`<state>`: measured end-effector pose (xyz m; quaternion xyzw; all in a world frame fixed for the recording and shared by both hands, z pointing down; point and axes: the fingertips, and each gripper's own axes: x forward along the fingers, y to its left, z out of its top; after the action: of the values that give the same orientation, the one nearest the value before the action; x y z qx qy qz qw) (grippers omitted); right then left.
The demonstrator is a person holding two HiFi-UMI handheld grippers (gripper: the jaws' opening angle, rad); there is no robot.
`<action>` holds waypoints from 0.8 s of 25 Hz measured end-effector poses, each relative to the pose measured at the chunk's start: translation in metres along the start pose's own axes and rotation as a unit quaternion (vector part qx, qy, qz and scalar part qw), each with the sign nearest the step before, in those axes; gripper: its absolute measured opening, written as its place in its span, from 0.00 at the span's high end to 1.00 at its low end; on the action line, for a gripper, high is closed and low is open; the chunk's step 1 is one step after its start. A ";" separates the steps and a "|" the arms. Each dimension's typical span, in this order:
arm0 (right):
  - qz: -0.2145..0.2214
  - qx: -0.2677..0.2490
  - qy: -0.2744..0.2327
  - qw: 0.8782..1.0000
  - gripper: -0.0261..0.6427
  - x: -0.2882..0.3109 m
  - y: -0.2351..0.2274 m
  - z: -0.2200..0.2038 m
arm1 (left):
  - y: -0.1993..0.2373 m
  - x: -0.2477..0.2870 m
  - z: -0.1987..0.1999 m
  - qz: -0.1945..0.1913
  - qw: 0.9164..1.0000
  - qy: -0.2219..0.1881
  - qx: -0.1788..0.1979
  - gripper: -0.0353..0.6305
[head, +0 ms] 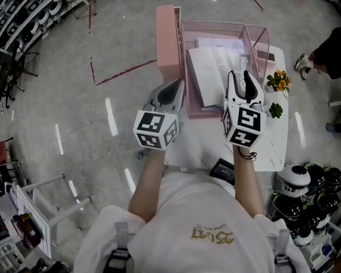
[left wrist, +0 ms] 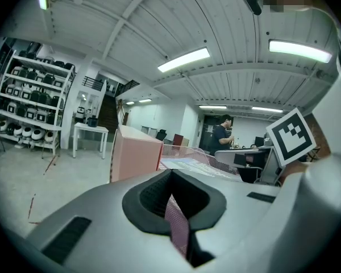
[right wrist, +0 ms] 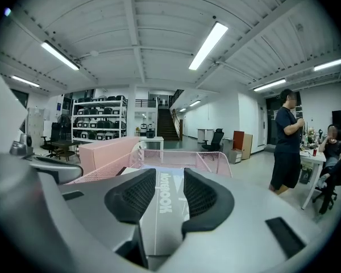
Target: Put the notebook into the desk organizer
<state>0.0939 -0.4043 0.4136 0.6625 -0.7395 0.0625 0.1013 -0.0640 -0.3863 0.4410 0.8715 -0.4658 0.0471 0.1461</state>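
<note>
Pink mesh desk organizer (head: 256, 36) holds the notebook (head: 213, 67) flat inside. My left gripper (head: 178, 87) pinches its wall. My right gripper (head: 242, 79) straddles the notebook's edge, jaws apart, so I should withdraw straight, without dragging it.

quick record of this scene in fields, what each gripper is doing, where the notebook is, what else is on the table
setting: white table carrying a pink mesh desk organizer
notebook: inside the desk organizer's mesh tray
left gripper: fingers closed on the desk organizer's near mesh wall
right gripper: fingers apart on either side of the notebook's near edge, not pressing it
other items: orange flowers and a small green plant at the table's right side
task state: notebook appears to be in the organizer
</note>
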 end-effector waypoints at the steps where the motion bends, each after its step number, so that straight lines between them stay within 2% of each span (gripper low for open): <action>1: 0.002 0.005 -0.002 1.000 0.73 -0.002 0.000 0.001 | -0.001 -0.001 0.001 0.000 1.000 -0.002 0.000 0.92; 8: 0.045 0.064 0.000 0.997 0.82 -0.028 0.009 -0.004 | -0.007 -0.016 0.006 -0.009 1.000 -0.008 -0.016 0.92; 16: 0.063 0.072 0.001 0.995 0.94 -0.074 0.015 -0.014 | -0.028 -0.042 0.007 -0.014 1.000 -0.013 -0.014 0.92; 20: 0.068 0.063 -0.002 0.996 0.94 -0.100 0.021 -0.017 | -0.043 -0.059 0.008 -0.018 1.000 -0.017 -0.004 0.92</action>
<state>0.0848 -0.3011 0.4076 0.6162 -0.7775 0.1137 0.0534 -0.0625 -0.3190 0.4119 0.8797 -0.4530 0.0280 0.1423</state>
